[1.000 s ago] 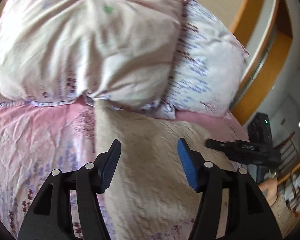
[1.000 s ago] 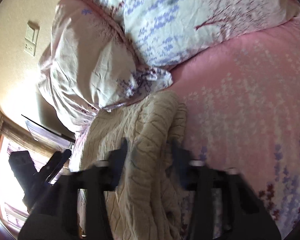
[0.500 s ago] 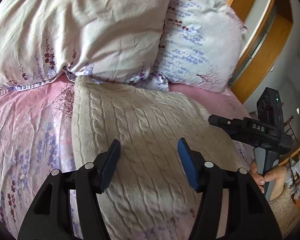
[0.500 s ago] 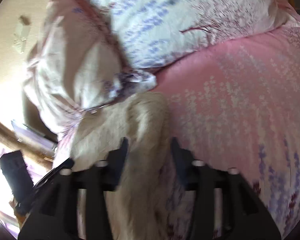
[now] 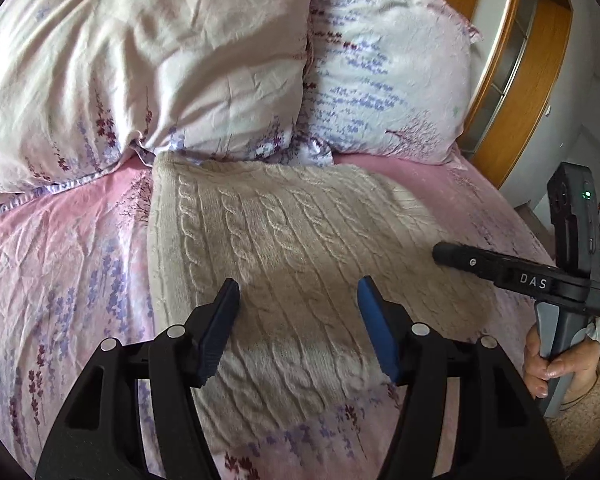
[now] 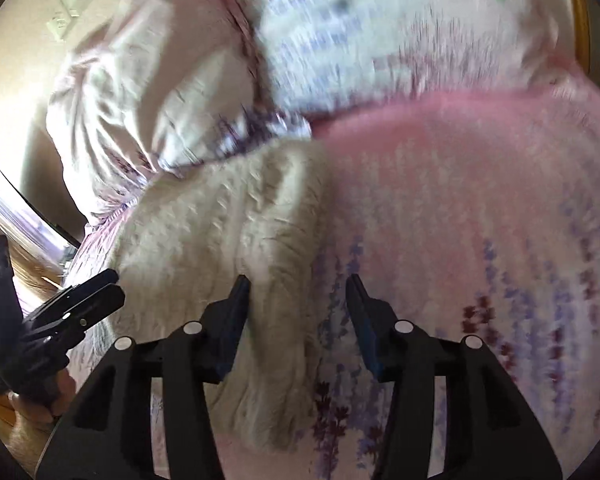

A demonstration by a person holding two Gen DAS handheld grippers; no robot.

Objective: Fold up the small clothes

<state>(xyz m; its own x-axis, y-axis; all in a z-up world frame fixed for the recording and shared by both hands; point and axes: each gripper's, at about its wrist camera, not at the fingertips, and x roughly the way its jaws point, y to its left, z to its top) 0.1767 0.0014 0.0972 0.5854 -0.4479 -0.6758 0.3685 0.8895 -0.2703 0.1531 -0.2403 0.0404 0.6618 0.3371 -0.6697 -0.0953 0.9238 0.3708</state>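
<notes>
A cream cable-knit sweater [image 5: 292,240] lies folded into a rectangle on the pink floral bedsheet [image 5: 60,264], its far edge against the pillows. My left gripper [image 5: 296,296] is open and empty, held above the sweater's near half. My right gripper [image 6: 298,292] is open and empty, over the sweater's right edge [image 6: 260,240]. The right gripper also shows in the left wrist view [image 5: 460,260] at the sweater's right side. The left gripper shows in the right wrist view [image 6: 100,288] at the left. The right wrist view is blurred.
Two floral pillows [image 5: 148,60] [image 5: 384,68] lean at the head of the bed. A wooden headboard or door frame [image 5: 512,80] stands to the right. A wall switch [image 6: 68,16] shows at upper left in the right wrist view.
Both grippers have drawn back from the sweater, and the left wrist view now shows all of it. The right gripper swung right, with more bedsheet under it. Both stay open.
</notes>
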